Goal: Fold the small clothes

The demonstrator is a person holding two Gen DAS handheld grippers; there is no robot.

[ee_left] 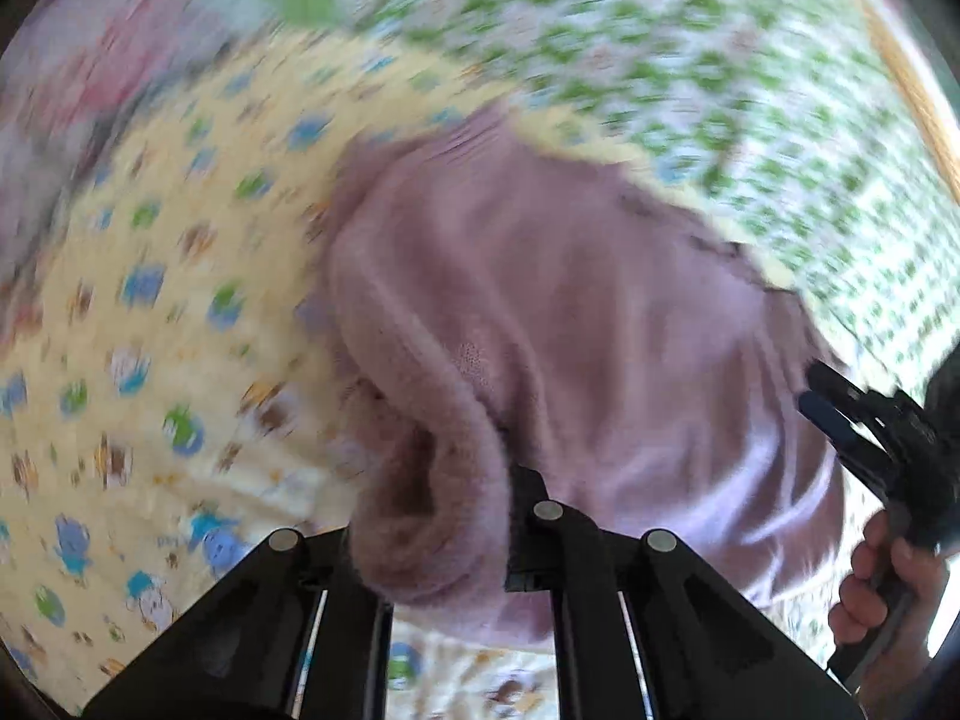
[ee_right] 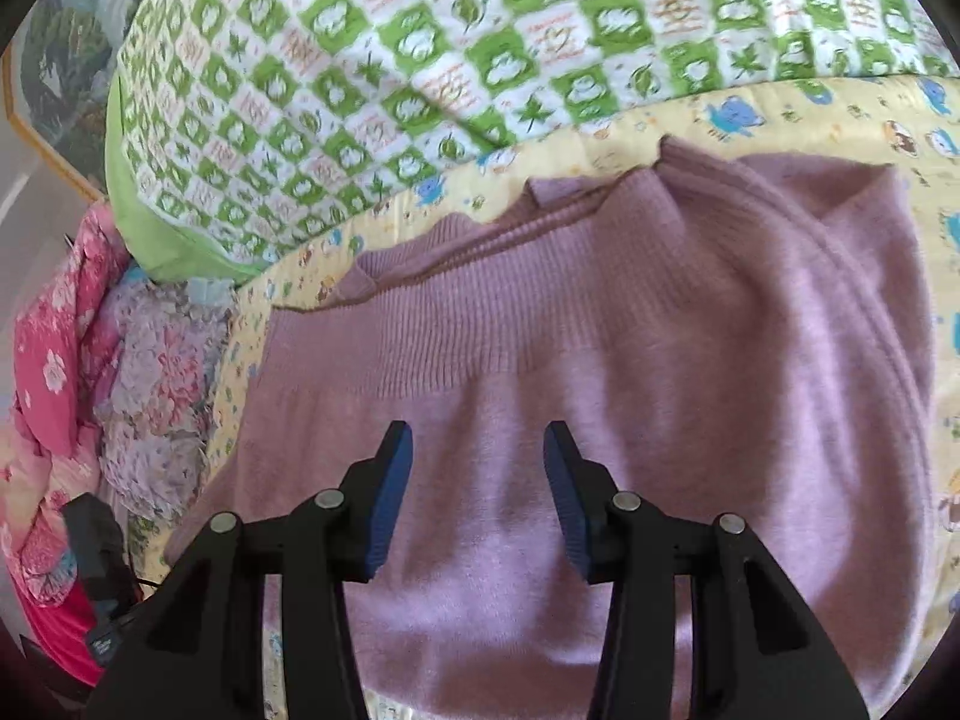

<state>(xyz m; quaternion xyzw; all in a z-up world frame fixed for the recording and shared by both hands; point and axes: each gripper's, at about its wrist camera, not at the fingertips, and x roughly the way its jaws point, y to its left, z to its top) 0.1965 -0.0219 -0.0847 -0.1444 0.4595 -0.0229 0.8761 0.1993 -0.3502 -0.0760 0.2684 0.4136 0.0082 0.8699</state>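
Observation:
A lilac knitted sweater lies on a yellow cartoon-print sheet, ribbed hem and a folded part at the far side. My right gripper is open, its blue pads just above the sweater's middle, holding nothing. In the blurred left wrist view my left gripper is shut on a thick fold of the sweater and lifts it off the sheet. The right gripper and the hand that holds it show at the right edge there.
A green-and-white checked quilt lies beyond the sweater. Pink and purple floral bedding is piled at the left. A small black device with a cable sits at the lower left.

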